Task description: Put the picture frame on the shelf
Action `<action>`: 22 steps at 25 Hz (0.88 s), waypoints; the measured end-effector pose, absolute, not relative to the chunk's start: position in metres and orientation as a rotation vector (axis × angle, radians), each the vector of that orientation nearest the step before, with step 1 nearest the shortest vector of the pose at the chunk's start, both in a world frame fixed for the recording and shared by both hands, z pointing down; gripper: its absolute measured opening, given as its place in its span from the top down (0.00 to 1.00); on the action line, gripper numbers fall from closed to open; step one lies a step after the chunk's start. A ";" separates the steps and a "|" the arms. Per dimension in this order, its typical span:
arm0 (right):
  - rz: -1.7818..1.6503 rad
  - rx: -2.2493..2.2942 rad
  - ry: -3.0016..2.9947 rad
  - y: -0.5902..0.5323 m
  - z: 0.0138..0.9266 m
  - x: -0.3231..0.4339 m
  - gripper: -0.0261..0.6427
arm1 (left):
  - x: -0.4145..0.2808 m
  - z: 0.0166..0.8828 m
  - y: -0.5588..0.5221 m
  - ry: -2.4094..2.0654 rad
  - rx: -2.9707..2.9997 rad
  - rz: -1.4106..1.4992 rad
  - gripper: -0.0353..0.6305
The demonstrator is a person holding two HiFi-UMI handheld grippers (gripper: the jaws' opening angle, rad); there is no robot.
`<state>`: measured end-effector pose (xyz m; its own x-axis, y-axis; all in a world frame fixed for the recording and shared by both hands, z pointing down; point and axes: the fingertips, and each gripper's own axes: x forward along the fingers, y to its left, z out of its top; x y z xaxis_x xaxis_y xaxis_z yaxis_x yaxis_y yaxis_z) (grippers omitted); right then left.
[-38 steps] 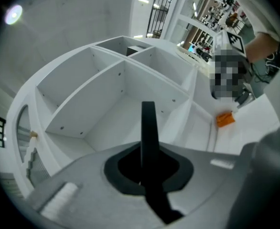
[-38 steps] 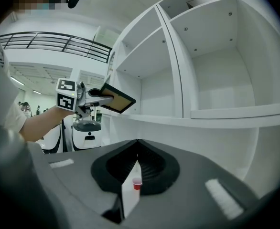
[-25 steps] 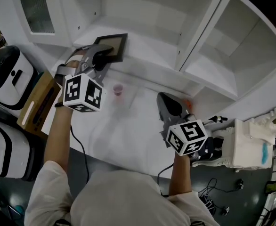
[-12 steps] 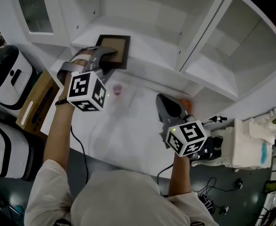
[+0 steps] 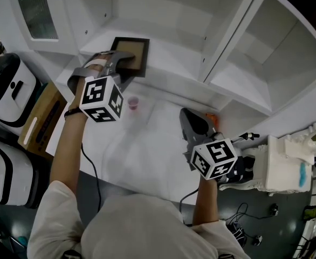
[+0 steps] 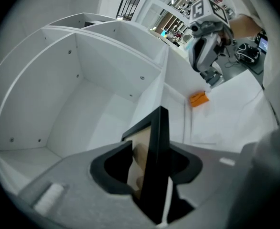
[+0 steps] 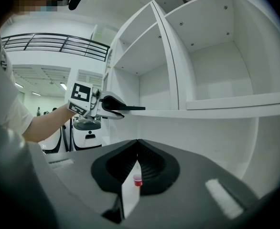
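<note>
The black picture frame (image 5: 133, 54) with its tan picture lies flat on the lower shelf (image 5: 174, 58) of the white unit, at its left end. My left gripper (image 5: 121, 68) reaches over the frame's near edge. In the left gripper view the frame (image 6: 157, 151) stands edge-on between the jaws, with a gap showing on its left side. The jaws have just been opening and my left gripper (image 6: 153, 147) is open around the frame. My right gripper (image 5: 188, 114) hovers over the white table, shut and empty. Its jaws meet at the tip in the right gripper view (image 7: 137, 141).
A small red cup (image 5: 134, 102) stands on the white table (image 5: 147, 150) between the two grippers. An orange object (image 5: 214, 117) lies by the shelf's upright panel. White appliances (image 5: 7, 85) and a cardboard box (image 5: 42, 117) stand at the left.
The left gripper moved farther into the shelf and lowered. The frame went from skewed to lying square on the shelf. The right gripper stayed where it was.
</note>
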<state>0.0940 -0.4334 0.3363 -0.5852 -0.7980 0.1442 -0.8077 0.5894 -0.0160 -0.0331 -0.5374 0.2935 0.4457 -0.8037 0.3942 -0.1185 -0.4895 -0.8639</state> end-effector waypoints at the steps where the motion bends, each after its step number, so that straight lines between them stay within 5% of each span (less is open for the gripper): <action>1: 0.122 1.369 -2.690 -0.434 0.336 0.095 0.95 | -0.032 0.295 -0.539 0.772 -1.900 -1.089 0.67; 9: 0.125 1.387 -2.687 -0.435 0.334 0.104 0.95 | -0.026 0.308 -0.546 0.693 -1.905 -1.184 0.50; 22: 0.148 1.379 -2.688 -0.441 0.342 0.107 0.95 | -0.021 0.314 -0.570 0.680 -1.893 -1.226 0.43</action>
<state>0.1072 -0.4405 0.3419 -0.5787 -0.8020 0.1482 -0.8134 0.5808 -0.0331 -0.0208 -0.5696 0.3142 0.3950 -0.7643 0.5097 -0.0277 -0.5645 -0.8250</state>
